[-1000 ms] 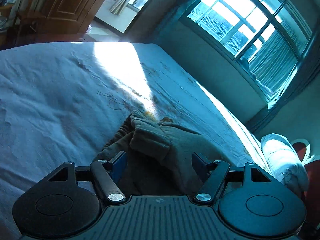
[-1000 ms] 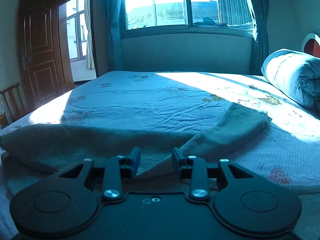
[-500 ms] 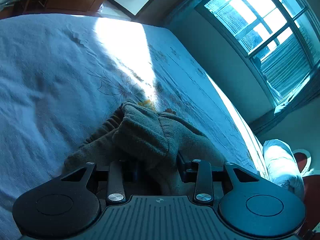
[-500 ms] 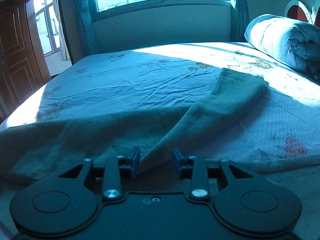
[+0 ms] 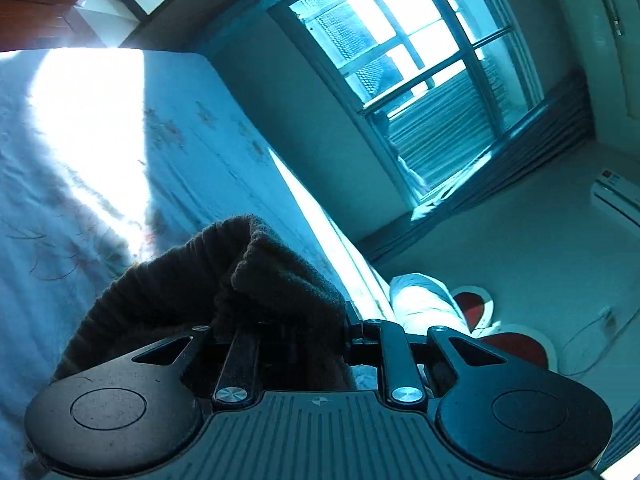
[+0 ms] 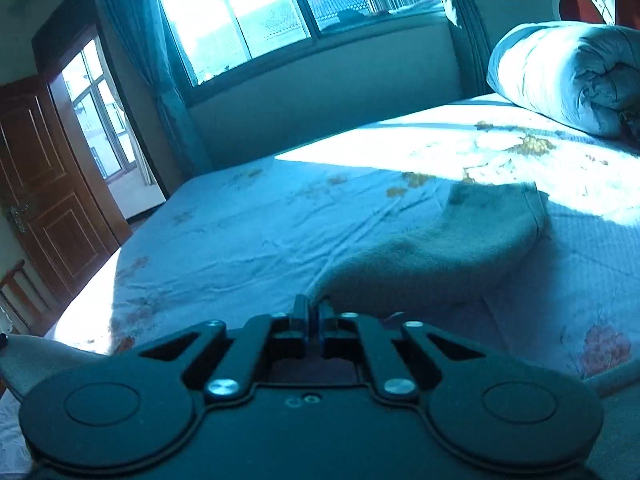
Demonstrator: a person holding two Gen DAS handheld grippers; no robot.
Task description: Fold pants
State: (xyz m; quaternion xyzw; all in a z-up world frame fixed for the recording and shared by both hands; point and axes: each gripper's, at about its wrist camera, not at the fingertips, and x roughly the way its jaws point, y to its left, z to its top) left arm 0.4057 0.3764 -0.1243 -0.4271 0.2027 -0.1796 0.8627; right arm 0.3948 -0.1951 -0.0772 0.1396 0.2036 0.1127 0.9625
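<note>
While both grip, the pants (image 5: pixel 256 280) bunch over the left gripper (image 5: pixel 296 332) (lifted).

Left gripper (image 5: pixel 296 332) clamped, raised and tilted; right gripper (image 6: pixel 313 320) pinched closed.

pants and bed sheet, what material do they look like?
Pants: thick, soft knit, probably fleece or wool blend; matte and fuzzy, with ribbed lines along the bunched edge. Bed sheet: thin woven fabric, likely cotton; smooth, fine creases, printed flowers. Exact fibre can't be told for either.
</note>
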